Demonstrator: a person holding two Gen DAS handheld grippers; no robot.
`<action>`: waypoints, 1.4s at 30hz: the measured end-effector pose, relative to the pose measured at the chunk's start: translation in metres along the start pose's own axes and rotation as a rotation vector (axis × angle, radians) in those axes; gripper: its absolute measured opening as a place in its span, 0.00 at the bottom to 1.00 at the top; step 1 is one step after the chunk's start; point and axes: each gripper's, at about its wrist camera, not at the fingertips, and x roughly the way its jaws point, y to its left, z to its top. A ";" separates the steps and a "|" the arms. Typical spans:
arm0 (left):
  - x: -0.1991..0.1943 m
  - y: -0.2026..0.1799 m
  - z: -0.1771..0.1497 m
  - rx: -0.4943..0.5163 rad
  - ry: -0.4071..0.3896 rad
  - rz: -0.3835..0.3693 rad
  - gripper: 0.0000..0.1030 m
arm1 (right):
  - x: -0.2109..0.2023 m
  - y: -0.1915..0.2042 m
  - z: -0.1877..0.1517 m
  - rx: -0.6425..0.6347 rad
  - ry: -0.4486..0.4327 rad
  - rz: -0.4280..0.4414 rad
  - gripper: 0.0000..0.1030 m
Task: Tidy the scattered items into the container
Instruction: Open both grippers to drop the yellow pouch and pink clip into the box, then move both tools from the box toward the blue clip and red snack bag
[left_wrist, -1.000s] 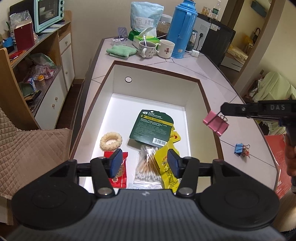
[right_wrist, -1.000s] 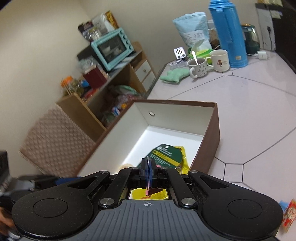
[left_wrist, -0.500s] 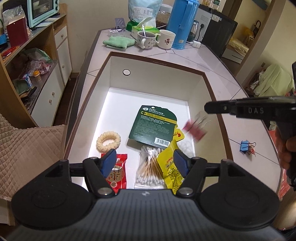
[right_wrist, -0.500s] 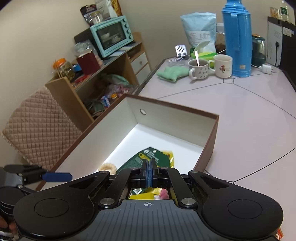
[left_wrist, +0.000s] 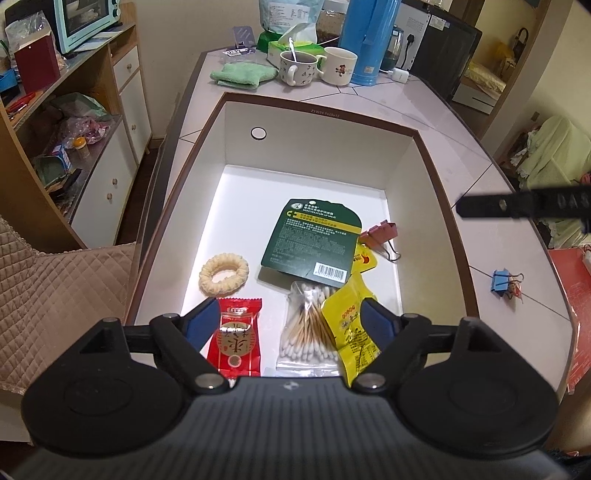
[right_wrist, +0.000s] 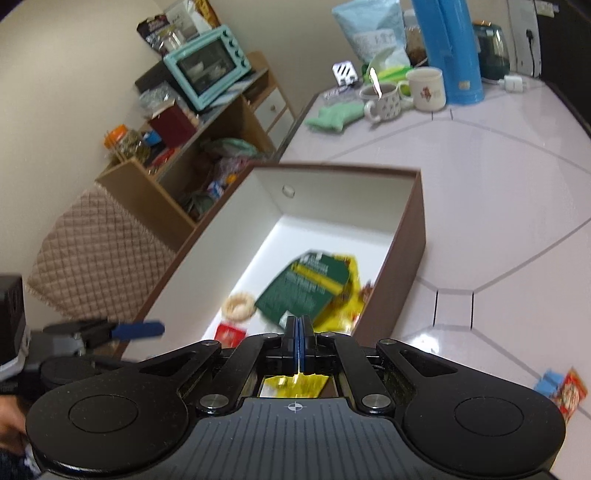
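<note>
Most of the tidying looks done. Inside the brown-walled, white-lined cardboard box lie a cream ring-shaped hair tie, a red foil snack packet, a clear bag of cotton swabs, a yellow sachet, a dark green lip-salve card and a pink binder clip by the box's right wall. Outside that wall, on the pale tiled table, a blue binder clip and a small red item remain. The left hand-held gripper hovers above the box, jaws opening, nothing between them; the right hand-held gripper is pressed together, empty.
</note>
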 end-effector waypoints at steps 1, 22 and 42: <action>-0.001 -0.001 -0.001 0.001 0.000 0.002 0.79 | -0.001 0.001 -0.003 0.000 0.010 0.001 0.01; -0.042 -0.019 -0.027 0.013 -0.046 0.074 0.86 | -0.018 0.025 -0.046 -0.046 0.052 0.004 0.01; -0.064 -0.029 -0.049 0.009 -0.058 0.122 0.86 | 0.026 0.048 -0.071 -0.096 0.008 -0.002 1.00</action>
